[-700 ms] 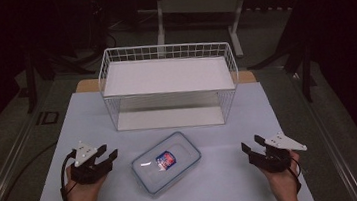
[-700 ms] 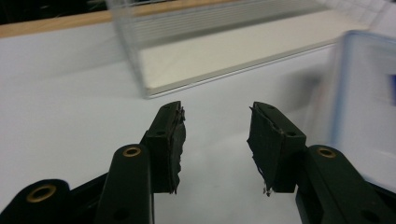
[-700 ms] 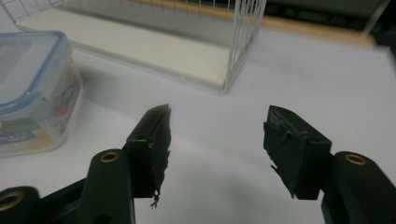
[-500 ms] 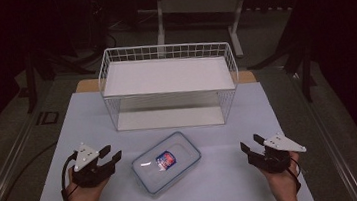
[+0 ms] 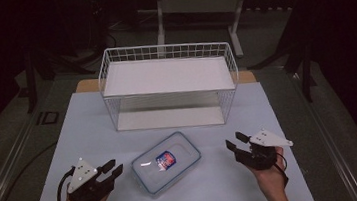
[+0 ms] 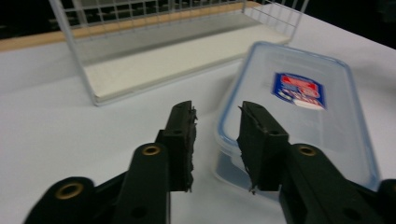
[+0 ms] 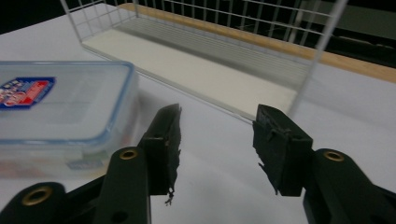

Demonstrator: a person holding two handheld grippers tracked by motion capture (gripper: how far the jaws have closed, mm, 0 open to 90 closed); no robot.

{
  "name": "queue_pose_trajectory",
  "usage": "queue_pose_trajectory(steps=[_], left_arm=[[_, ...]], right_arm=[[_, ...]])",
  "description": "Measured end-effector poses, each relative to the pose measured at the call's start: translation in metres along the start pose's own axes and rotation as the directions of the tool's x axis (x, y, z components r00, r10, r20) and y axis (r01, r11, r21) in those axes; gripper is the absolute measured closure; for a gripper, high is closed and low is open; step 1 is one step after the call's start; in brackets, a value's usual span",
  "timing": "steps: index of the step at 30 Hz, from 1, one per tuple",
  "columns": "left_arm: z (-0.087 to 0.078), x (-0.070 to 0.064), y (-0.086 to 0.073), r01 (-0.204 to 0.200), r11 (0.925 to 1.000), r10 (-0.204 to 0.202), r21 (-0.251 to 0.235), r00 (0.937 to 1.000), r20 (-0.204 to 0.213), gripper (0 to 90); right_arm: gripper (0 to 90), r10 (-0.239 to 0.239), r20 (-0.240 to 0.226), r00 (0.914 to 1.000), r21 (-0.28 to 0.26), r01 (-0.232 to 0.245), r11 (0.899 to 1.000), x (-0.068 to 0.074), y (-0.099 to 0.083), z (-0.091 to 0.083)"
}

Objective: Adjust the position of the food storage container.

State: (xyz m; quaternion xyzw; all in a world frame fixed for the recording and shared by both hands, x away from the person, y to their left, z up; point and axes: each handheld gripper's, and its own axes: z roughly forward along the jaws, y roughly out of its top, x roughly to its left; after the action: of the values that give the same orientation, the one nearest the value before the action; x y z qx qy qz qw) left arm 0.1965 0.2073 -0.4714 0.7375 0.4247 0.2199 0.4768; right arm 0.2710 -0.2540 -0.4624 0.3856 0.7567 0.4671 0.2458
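Observation:
A clear plastic lidded box (image 5: 167, 164) with a blue rim and a red-and-blue label lies on the white table, between both hands. My left gripper (image 5: 111, 169) rests open just left of the box; in the left gripper view its fingertips (image 6: 215, 122) stand at the box's (image 6: 299, 107) near corner, with nothing between them. My right gripper (image 5: 235, 141) is open to the right of the box, a short gap away; the right gripper view has the box (image 7: 60, 107) at the left and the gripper's midpoint (image 7: 217, 123) over bare table.
A white wire two-level rack (image 5: 169, 84) stands behind the box, its lower shelf (image 6: 177, 60) facing me. The white table mat (image 5: 60, 143) has free room at both sides. Dark floor and table legs lie beyond.
My left gripper has shifted slightly toward the box. The right gripper and the box have stayed put.

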Motion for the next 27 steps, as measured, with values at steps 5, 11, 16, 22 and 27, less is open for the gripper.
queue_pose_trajectory(steps=[5,11,16,22,27], left_arm=[[0.003,-0.006,-0.008,-0.025,0.9987,0.023,0.045,0.9984,0.051,81.4],[0.008,-0.013,-0.016,-0.051,0.9917,0.038,0.118,0.9934,0.108,89.6],[0.012,-0.018,-0.021,-0.074,0.9820,0.053,0.173,0.9905,0.127,89.8],[0.024,-0.024,-0.023,-0.121,0.9674,0.088,0.222,0.9843,0.153,89.8],[0.032,-0.023,-0.022,-0.134,0.9623,0.105,0.237,0.9855,0.133,89.8]], right_arm=[[53.5,-0.005,-0.036,0.9993,-0.001,0.005,1.000,0.008,0.010,0.014],[52.6,-0.001,-0.054,0.9985,-0.003,0.001,1.000,0.013,0.015,0.027],[51.7,-0.007,-0.059,0.9982,-0.001,0.007,1.000,0.015,0.015,0.030],[51.3,0.001,-0.058,0.9983,-0.006,-0.001,1.000,0.013,0.015,0.029],[51.3,0.000,-0.056,0.9984,-0.006,-0.001,1.000,0.012,0.014,0.029]])
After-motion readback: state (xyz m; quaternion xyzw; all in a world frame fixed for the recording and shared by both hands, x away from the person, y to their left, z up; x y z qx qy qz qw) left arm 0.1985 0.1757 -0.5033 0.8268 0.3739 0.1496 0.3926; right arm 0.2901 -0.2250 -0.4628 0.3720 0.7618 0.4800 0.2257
